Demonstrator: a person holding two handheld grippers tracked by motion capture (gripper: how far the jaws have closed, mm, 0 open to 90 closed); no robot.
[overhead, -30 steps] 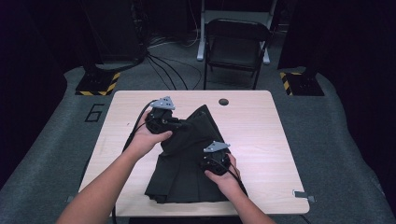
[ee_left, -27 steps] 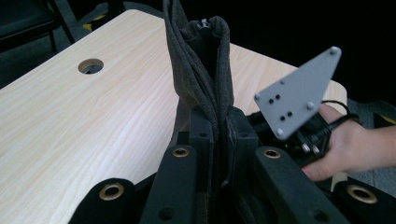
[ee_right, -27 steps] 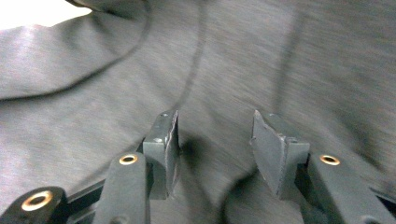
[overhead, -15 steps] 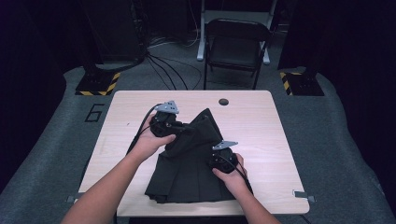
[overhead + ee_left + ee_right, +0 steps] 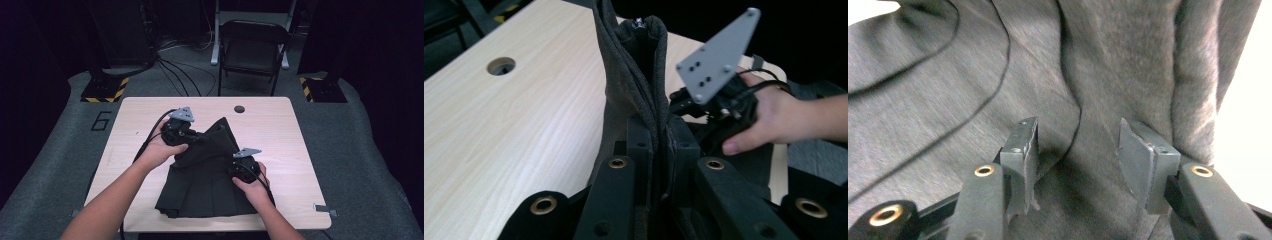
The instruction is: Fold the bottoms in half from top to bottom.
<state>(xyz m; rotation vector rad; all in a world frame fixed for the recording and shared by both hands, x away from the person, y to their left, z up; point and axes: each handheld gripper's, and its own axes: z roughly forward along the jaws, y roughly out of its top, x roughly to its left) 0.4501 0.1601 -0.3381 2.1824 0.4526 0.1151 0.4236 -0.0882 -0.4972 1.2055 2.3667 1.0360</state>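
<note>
A dark grey pleated skirt (image 5: 205,180) lies on the wooden table (image 5: 280,130), its upper part pulled up into a peak. My left gripper (image 5: 198,137) is shut on a fold of that raised cloth; in the left gripper view the skirt (image 5: 624,60) rises straight out of the closed left gripper (image 5: 656,135). My right gripper (image 5: 234,172) rests on the skirt's right side. In the right gripper view it (image 5: 1078,145) stands open over the skirt (image 5: 973,75), with cloth lying between the jaws but not pinched. The left gripper view shows that right gripper (image 5: 681,102) farther off, held by a hand.
A round cable hole (image 5: 239,108) sits near the table's far edge. A folding chair (image 5: 252,45) and floor cables stand beyond the table. Bare tabletop lies left and right of the skirt. A small clip (image 5: 322,208) sits at the front right corner.
My right gripper has slid a little to the right along the skirt. The left gripper has kept its hold and barely moved.
</note>
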